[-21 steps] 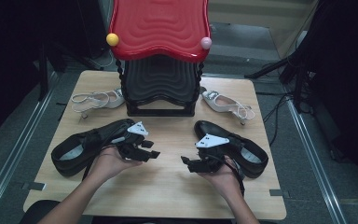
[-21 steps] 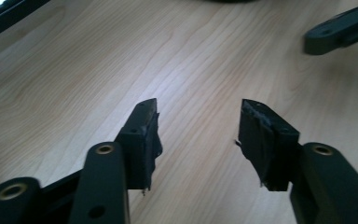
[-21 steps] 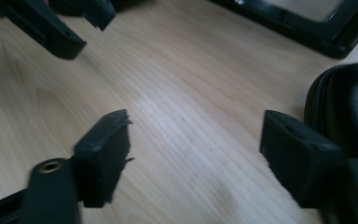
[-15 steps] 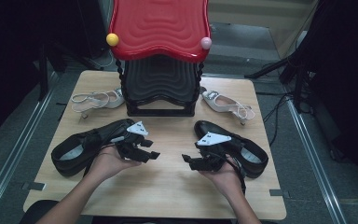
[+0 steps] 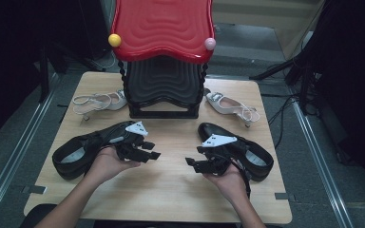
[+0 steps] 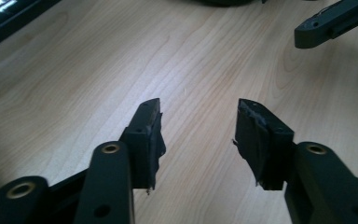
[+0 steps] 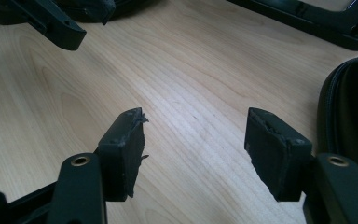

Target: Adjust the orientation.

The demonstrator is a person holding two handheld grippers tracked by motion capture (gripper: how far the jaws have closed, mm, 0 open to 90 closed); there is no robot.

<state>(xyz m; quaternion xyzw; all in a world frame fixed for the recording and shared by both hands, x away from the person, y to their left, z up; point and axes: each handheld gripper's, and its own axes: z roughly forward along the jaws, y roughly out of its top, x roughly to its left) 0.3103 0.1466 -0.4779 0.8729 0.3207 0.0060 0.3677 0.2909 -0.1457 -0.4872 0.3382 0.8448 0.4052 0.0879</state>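
My left gripper (image 5: pixel 151 150) hovers low over the wooden table (image 5: pixel 171 190), just right of a black shoe (image 5: pixel 83 152). Its jaws stand open with only bare wood between them (image 6: pixel 198 109). My right gripper (image 5: pixel 195 156) faces it from the right, just left of a second black shoe (image 5: pixel 252 154). It is open too, with nothing between its jaws (image 7: pixel 196 116). That shoe's toe (image 7: pixel 349 112) lies close beside its right jaw. The two grippers point toward each other with a small gap between them.
A red-topped black shoe rack (image 5: pixel 164 80) stands at the back middle of the table. One white heeled sandal (image 5: pixel 97 102) lies left of it and another (image 5: pixel 230 107) right of it. The rack's base (image 7: pixel 307 14) is close ahead of the right gripper.
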